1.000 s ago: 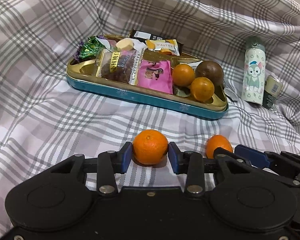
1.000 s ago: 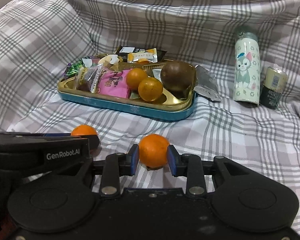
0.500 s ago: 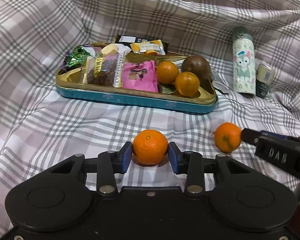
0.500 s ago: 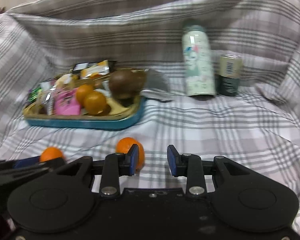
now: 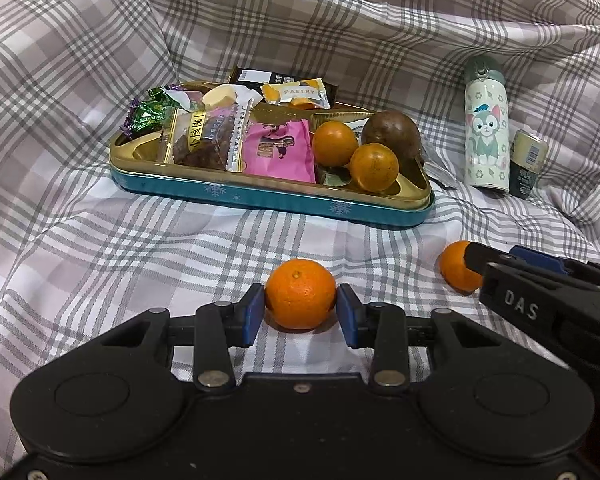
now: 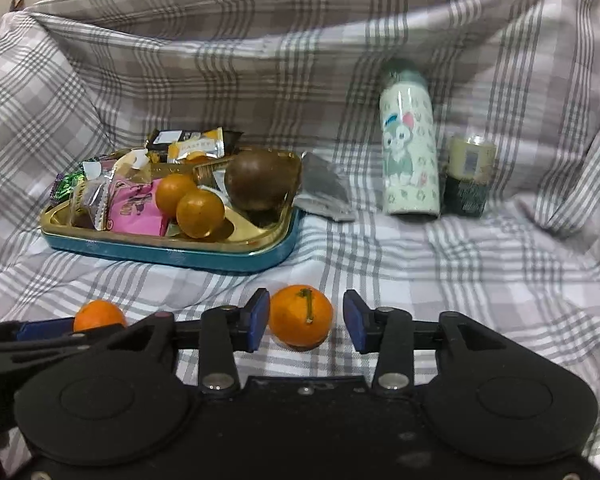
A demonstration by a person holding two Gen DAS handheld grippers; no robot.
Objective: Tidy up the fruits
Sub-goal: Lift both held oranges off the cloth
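1. "PASTRY" stands in pale letters on the yellow-and-white snack wrapper (image 5: 294,94) at the back of the tray, upper middle of the left wrist view.
2. "DAS" stands in light letters on the black body of the right gripper (image 5: 521,305), at the right edge of that view.
3. Yellow label with dark Chinese characters on the clear snack packet (image 5: 208,140), centre left; the characters are too small to tell.
4. Print on the small can (image 5: 529,165) is unreadable.

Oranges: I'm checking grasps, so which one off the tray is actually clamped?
The orange between the left gripper pads. The other orange sits loose inside the open right gripper.
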